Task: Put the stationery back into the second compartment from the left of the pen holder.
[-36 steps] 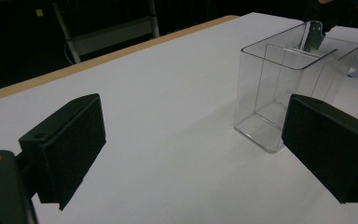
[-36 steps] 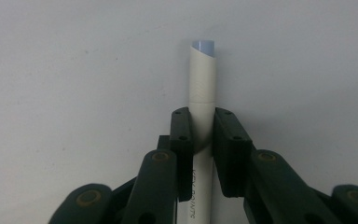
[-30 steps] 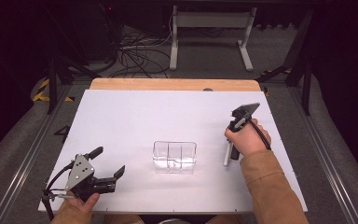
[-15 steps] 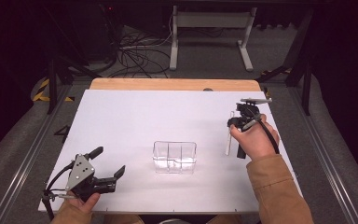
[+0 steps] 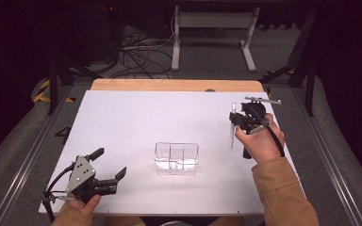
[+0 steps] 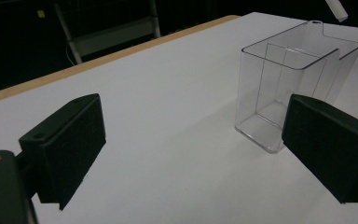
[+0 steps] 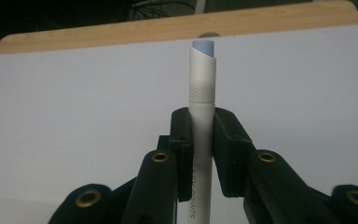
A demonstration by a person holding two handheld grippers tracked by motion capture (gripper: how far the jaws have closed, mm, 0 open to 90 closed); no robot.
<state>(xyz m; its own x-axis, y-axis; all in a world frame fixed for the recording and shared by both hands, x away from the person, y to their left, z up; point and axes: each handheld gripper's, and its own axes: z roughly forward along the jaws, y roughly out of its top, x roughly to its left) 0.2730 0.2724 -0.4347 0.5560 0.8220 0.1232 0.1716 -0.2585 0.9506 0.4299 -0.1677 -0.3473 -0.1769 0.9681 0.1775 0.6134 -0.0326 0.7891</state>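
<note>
A white pen [image 5: 231, 127] stands nearly upright above the table's right side, clamped in my right gripper [image 5: 240, 118]. In the right gripper view the pen [image 7: 202, 112] rises between the two black jaws, which press on its barrel. A clear plastic box [image 5: 176, 158] with inner dividers sits at the middle of the white table; it is empty. My left gripper [image 5: 107, 165] rests near the front left corner, jaws wide apart with nothing between them. In the left gripper view the clear box [image 6: 293, 79] stands ahead to the right, partly behind the right jaw.
The white board [image 5: 136, 122] lies on a wooden table whose far edge [image 5: 169, 85] shows. Beyond it are a metal stand [image 5: 212, 33] and floor cables [image 5: 136, 56]. Metal rails [image 5: 23, 160] run along both sides.
My right gripper has lifted and moved away toward the far right with the pen, turning it more upright. The left gripper and the box have stayed put.
</note>
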